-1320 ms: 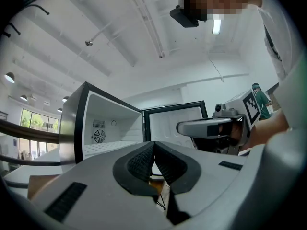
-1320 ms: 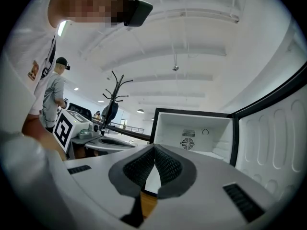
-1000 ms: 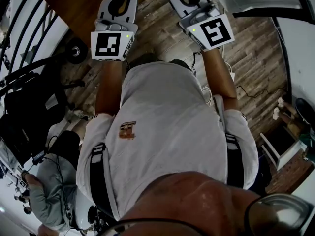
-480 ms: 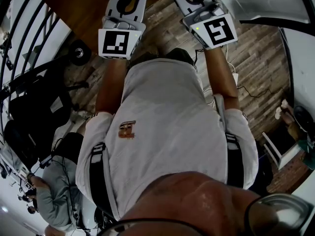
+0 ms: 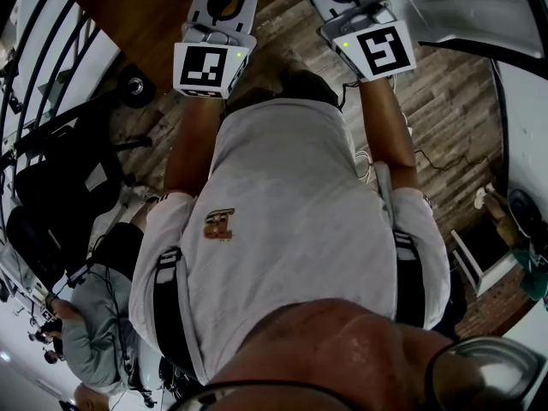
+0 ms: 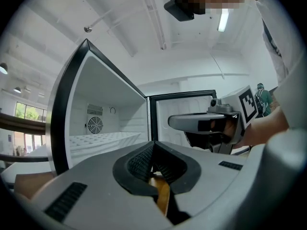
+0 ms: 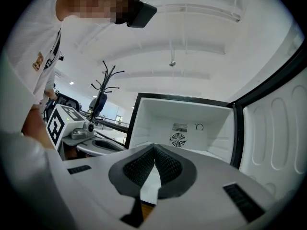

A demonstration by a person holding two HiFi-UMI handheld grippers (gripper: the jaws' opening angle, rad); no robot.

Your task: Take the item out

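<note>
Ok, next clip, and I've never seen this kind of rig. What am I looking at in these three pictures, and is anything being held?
There is no robot here: a person holds a two-jaw gripper in each hand. The head view comes from a camera on the person's head, looking steeply down over their shirt at both arms. The cube with square markers on each gripper is part of that tool. The other two pictures come from cameras riding on the grippers, each looking along its own jaws. The left gripper has its jaws closed together with nothing between them, and so does the right gripper. Both face a white fridge-like cabinet with its door open and a round fan grille on the back wall. No item shows inside from these views.
</note>
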